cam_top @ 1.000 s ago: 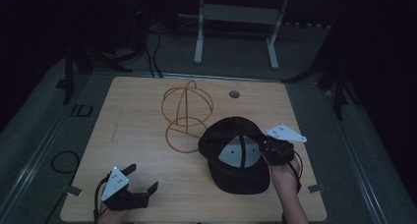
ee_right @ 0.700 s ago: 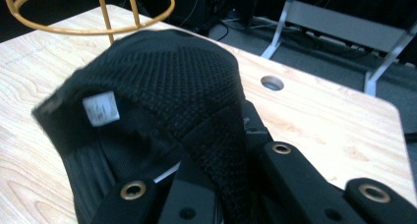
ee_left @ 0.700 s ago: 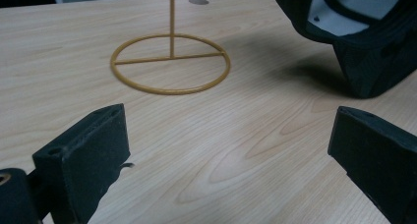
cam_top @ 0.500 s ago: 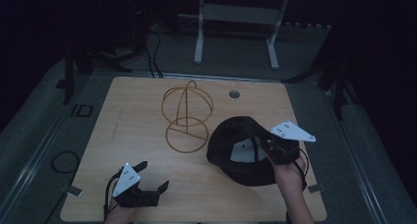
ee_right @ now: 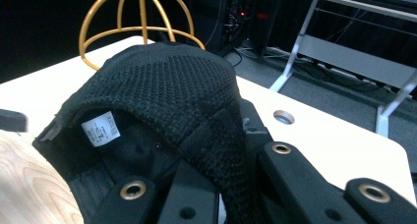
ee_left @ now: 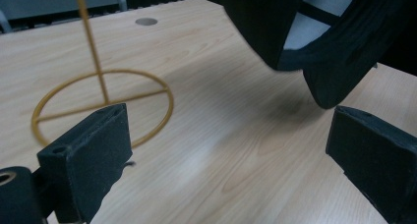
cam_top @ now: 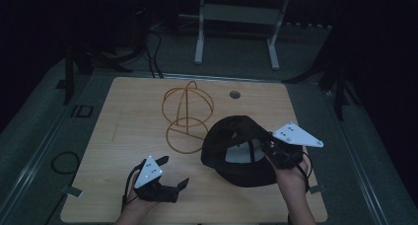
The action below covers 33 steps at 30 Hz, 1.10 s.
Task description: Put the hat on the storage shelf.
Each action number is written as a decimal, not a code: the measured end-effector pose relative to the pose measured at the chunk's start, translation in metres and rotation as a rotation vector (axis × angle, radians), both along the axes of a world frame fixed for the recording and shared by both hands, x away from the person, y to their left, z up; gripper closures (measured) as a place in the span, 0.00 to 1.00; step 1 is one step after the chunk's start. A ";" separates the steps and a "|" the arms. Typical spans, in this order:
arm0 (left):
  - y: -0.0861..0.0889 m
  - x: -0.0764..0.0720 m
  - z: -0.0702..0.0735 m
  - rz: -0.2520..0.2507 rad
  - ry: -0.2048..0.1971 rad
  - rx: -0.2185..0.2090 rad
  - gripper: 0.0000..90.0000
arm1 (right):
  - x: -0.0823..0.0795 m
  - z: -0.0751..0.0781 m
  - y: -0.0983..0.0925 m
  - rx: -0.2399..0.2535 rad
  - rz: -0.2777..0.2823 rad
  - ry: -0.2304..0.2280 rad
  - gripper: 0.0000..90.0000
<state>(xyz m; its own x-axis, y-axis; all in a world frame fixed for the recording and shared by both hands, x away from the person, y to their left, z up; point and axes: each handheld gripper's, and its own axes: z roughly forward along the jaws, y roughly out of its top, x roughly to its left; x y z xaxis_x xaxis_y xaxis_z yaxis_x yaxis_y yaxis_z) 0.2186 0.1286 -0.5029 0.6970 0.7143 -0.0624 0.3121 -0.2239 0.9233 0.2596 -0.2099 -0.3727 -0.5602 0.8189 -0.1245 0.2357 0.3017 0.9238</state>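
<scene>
Your right tongs pinch the cap by its rim, the black knit fabric folded between the jaws, as the right gripper view shows with the inner label facing the camera. The cap is lifted and tilted, its opening turned towards you, at about 4 o'clock on the table; whether its lower edge touches the wood I cannot tell. Your left tongs are spread wide and hold nothing, low over the table at about 7 o'clock, pointing towards the cap; in the left gripper view the cap's edge hangs just above and between the jaws.

The wire stand sits near the table's middle, at about 10 o'clock from the cap and just beside it: a flat ring base, an upright rod and a domed cage on top.

By the look of it, you are in the carrying step: cap picked up, not yet placed on the stand. The next move calls for turning the opening downward and bringing the cap over the dome. The left tongs are well placed to take the opposite rim, so that the cap stays open as it lowers. The stand looks light, so come down from above rather than push it sideways.
</scene>
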 end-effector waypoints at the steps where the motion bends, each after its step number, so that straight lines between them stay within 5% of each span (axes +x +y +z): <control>1: -0.004 0.001 0.002 -0.010 -0.003 0.003 0.04 | -0.001 0.000 0.001 -0.002 0.004 -0.004 0.98; 11: -0.024 0.010 0.011 -0.047 -0.018 -0.002 0.06 | -0.005 0.002 0.005 0.008 0.039 -0.007 0.98; 24: -0.034 0.010 0.015 -0.077 -0.049 -0.079 0.20 | -0.014 0.005 0.012 0.026 0.106 -0.022 0.98; 25: -0.035 0.011 0.016 -0.083 -0.052 -0.089 0.32 | -0.014 0.004 0.013 0.029 0.120 -0.015 0.98; 28: -0.038 0.011 0.018 -0.093 -0.081 -0.077 0.49 | -0.015 0.003 0.013 0.031 0.136 -0.011 0.98; 33: -0.039 0.011 0.023 -0.015 -0.101 -0.061 0.79 | -0.016 0.001 0.009 0.023 0.131 -0.008 0.98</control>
